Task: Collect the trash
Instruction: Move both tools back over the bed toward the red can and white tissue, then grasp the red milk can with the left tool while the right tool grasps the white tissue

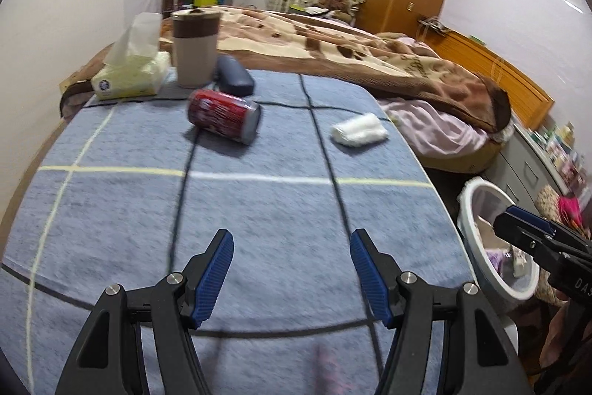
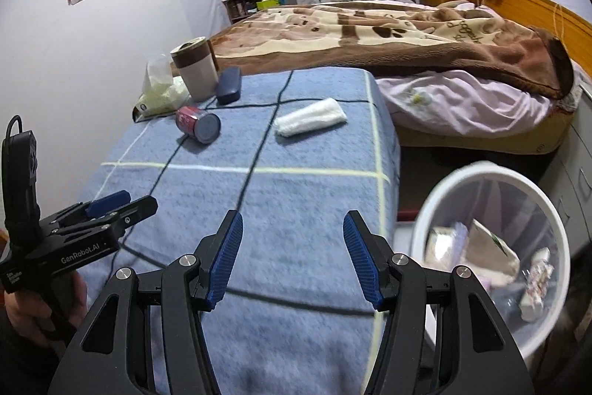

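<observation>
White plastic bin [image 2: 436,210] on the floor just beside the table's right edge, lined with a clear bag and already holding crumpled wrappers [image 2: 492,254]. Red soda can [image 1: 224,115] lying on its side on the blue checked tablecloth [image 1: 259,210], near the far end; white wadded tissue [image 1: 359,130] to its right, apart from it. Behind the can, standing upright: brown-banded cup [image 1: 195,49] with lid on, contents hidden; beside it a tissue pack [image 1: 129,77] with a sheet poking up, and a dark case [image 1: 235,75].

Left tongs [image 1: 292,278] spread wide over the cloth, gripping nothing. Right tongs [image 2: 294,260] likewise spread wide and bare, at the near right table edge.

Seen clearly only from the right wrist: inside of the bin, the can's grey bottom end, and a hand [image 2: 33,310] holding the left tongs' handle. From the left wrist: only part of the bin's rim, half behind the right tongs.
</observation>
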A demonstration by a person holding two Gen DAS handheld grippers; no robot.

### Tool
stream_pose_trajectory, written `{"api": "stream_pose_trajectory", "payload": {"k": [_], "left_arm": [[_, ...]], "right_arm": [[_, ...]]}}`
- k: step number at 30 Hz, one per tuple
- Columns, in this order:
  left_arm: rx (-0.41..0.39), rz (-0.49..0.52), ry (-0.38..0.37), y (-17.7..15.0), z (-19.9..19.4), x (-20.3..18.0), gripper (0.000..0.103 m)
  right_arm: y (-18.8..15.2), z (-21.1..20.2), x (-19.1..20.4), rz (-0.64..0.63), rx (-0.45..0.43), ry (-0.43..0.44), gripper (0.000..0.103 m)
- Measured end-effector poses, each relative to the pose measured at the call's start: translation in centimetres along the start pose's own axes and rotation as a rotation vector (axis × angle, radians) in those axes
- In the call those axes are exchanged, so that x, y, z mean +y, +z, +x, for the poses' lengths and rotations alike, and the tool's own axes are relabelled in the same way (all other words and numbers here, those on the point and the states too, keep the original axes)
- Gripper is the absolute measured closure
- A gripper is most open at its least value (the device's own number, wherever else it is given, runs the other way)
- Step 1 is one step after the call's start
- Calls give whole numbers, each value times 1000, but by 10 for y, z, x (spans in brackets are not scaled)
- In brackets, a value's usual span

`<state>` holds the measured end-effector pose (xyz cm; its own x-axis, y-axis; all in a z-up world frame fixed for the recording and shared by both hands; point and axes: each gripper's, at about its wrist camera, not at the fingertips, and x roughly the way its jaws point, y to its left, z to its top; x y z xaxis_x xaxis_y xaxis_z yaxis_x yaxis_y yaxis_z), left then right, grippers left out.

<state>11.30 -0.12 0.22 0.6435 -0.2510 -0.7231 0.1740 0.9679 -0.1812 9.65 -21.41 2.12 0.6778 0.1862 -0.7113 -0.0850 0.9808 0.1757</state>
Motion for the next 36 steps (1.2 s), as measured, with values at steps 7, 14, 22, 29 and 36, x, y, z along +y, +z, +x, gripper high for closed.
{"api": "stream_pose_trajectory", "payload": {"k": [7,14,22,29,36], "left_arm": [[-6,-32,61,32,15,30,38],[-9,-55,101,65,44,44,37],[-22,-125,159,110,93,54,27],[-19,-249,266,127,129,65,17],[45,-328,323,128,161,76,16]], "right_arm": [[22,37,-6,44,41,11,37],[44,76,-18,129,72,4,37],[61,119,-30,230,89,-25,37],[71,150,-38,322,85,-45,37],[82,176,-29,297,98,-79,37]]}}
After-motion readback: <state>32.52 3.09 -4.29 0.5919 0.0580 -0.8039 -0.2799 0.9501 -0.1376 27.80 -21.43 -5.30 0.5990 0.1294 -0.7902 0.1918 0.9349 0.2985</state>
